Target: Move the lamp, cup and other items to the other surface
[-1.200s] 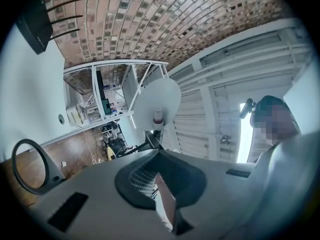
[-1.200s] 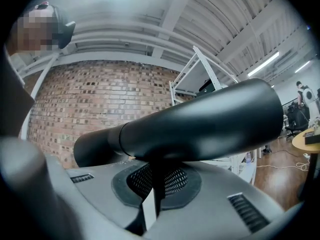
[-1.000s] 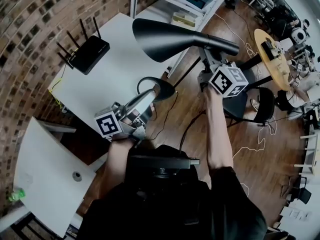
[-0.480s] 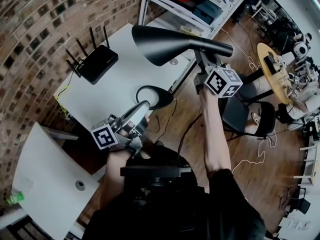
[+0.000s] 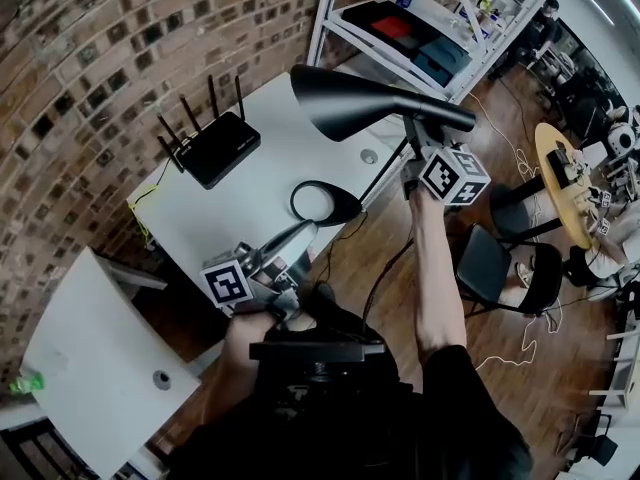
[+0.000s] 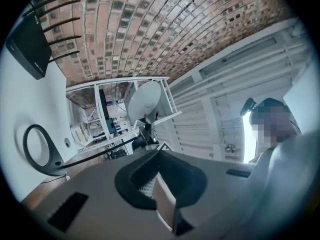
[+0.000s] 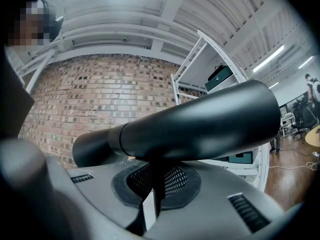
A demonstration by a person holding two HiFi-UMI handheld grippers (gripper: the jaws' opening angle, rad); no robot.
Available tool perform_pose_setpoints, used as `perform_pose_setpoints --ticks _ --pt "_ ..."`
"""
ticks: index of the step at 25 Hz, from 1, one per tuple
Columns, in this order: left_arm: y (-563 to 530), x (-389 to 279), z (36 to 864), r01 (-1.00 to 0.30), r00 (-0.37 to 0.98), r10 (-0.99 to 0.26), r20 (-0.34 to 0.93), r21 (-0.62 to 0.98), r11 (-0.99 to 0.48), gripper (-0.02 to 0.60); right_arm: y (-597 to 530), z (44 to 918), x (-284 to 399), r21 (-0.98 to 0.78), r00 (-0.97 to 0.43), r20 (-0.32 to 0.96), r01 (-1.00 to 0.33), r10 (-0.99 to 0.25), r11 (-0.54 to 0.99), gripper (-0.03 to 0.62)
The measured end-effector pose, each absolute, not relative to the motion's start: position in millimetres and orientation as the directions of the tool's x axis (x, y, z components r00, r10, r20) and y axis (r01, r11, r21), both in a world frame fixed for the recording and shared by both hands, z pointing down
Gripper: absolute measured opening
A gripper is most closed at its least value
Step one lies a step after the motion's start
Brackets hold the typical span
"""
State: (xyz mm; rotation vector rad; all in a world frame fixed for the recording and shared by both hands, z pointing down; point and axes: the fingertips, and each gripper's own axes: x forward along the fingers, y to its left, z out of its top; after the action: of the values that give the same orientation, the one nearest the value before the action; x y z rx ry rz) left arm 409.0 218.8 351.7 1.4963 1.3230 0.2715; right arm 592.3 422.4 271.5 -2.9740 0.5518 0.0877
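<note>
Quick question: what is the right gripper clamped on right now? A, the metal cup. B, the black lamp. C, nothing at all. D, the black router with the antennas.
B: in the right gripper view, the right gripper has its jaws shut on the thin stem of the black lamp, just under the shade. The router lies untouched on the white table.

grey left gripper [image 5: 302,234], right gripper [image 5: 411,134], marker cubes [image 5: 228,284], black sleeves [image 5: 452,370]

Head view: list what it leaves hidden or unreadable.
- Lamp base: head view's steep angle; touching the table or hovering, unclear.
- Cup: head view, left gripper's body covers where its fingers hold it.
- Green object: head view, tiny, at the left edge.
</note>
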Motion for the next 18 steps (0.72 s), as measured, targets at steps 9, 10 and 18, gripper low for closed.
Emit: perform_pose_setpoints --ticks 9,10,18 --pt "267 471 353 0.588 0.422 0.798 -0.43 0.8 0.12 0.003 440 283 664 -0.098 0.889 -0.07 -0.458 -0.453 -0.884 0.012" --pt "273 479 354 0.59 0.43 0.797 -0.424 0.8 0.107 0.003 444 282 674 -0.096 0.883 -0.073 -0.468 -0.463 -0.878 0.012" --pt "281 523 380 0.529 0.548 0.753 -0.364 0.848 0.025 0.003 442 294 751 -0.089 0.848 -0.088 -0.529 -0.522 -0.844 0.012"
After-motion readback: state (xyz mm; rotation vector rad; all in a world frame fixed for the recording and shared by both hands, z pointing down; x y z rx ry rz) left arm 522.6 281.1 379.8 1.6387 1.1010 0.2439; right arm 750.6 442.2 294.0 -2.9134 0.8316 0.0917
